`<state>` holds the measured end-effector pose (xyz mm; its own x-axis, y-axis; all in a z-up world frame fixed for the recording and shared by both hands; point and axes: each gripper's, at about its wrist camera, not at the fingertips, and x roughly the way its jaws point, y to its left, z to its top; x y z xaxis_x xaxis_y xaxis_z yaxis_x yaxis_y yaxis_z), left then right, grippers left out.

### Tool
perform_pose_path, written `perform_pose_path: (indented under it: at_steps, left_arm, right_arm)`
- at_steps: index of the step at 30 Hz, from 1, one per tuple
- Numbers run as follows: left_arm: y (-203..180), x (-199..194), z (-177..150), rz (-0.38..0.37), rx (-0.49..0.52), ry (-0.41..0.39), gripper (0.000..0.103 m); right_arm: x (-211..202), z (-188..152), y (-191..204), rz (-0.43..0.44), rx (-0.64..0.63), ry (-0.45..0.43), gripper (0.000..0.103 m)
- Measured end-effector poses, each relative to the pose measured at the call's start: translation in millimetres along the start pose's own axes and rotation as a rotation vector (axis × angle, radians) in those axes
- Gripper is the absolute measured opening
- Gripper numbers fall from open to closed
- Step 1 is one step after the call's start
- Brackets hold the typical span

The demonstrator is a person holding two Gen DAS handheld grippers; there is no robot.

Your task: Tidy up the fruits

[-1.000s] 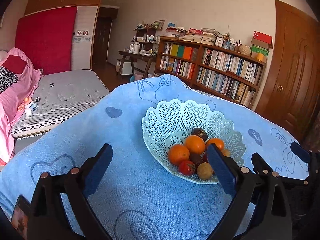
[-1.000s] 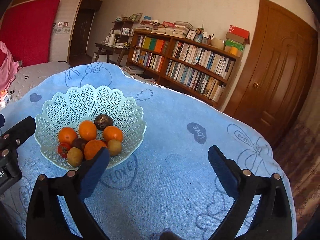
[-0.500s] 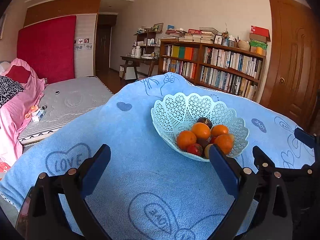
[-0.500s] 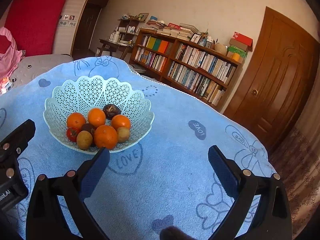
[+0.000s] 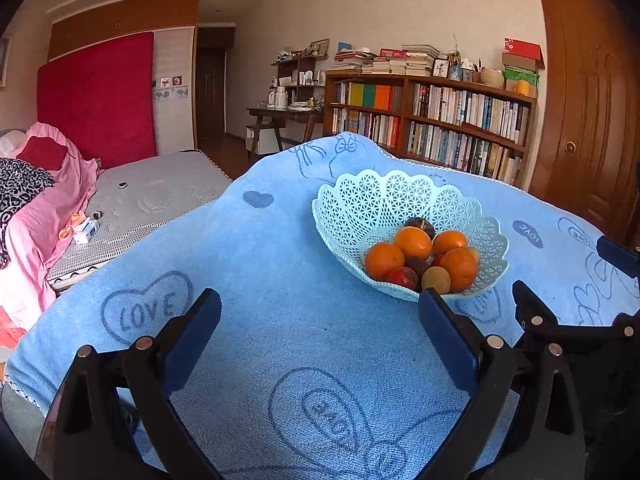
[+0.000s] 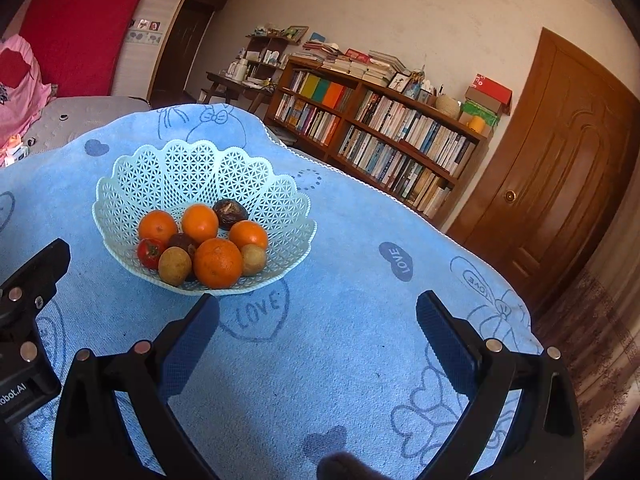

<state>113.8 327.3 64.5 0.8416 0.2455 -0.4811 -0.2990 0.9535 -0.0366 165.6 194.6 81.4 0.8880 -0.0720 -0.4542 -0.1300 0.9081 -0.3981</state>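
Grippers: left gripper (image 5: 320,316) and right gripper (image 6: 318,312), both spread wide, empty, above blue towel (image 6: 340,360). Basket (image 6: 200,172): pale lattice bowl on towel, ahead of both. Contents: four oranges (image 6: 218,262), two dark fruits (image 6: 230,212), two brown round fruits (image 6: 174,266), one tomato (image 6: 150,252).

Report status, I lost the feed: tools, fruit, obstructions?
Both tools, left and right, open, empty. All visible fruit in the basket. Nothing in the way.
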Motion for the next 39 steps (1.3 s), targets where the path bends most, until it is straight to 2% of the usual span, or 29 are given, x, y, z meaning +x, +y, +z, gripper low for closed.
perform_pose_path:
  at_steps: [11,28,33,39]
  left_arm:
    - [-1,9,-1,0.014,0.015,0.035,0.100]
    - [-4,11,-2,0.005,0.027,0.045,0.100]
    - [-6,12,-2,-0.001,0.029,0.051,0.100]
    - [-6,13,-3,-0.015,0.027,0.062,0.100]
  right_arm:
    - [0,-4,4,0.007,-0.026,0.010,0.098]
    - [2,-7,10,0.050,-0.041,0.021,0.098]
    - [0,-7,13,0.036,-0.059,0.011,0.098]
    - [2,-8,1,0.026,-0.025,0.058,0.098]
